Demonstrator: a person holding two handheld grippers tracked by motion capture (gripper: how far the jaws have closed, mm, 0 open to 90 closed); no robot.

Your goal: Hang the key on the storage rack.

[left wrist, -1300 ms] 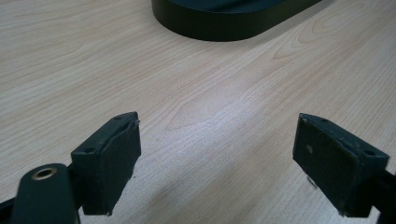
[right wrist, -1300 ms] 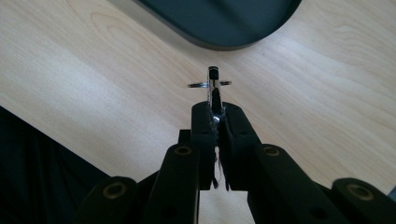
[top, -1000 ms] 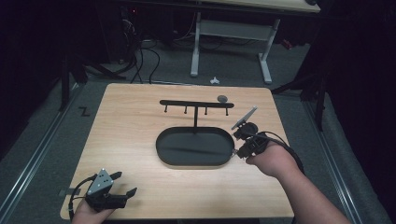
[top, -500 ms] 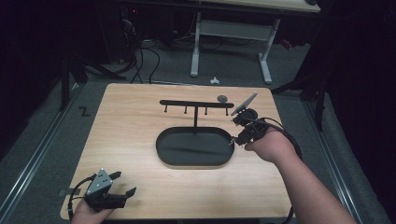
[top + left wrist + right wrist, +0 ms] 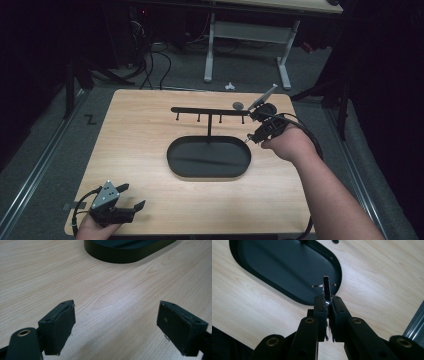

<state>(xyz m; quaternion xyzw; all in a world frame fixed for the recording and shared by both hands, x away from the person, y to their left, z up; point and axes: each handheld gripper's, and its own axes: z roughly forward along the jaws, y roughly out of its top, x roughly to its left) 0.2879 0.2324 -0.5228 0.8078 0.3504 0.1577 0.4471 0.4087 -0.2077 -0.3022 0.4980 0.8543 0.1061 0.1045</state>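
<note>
The right claw (image 5: 327, 298) is clamped on a small metal piece with a thin ring (image 5: 324, 285). The piece stands straight out past the claw tips, over the near rim of the black oval tray (image 5: 262, 277). In the high view this claw (image 5: 248, 140) is beside the tray's right end, under the hook rack (image 5: 207, 110). The left claw (image 5: 115, 327) is apart, over bare worktop (image 5: 112, 292), with the tray well ahead of it.

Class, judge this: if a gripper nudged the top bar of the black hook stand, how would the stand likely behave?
The black hook stand probably resists tipping: its oval base is broad and flat. Its thin post and long crossbar look rigid, though a push at the bar's end might twist or rock it.
</note>
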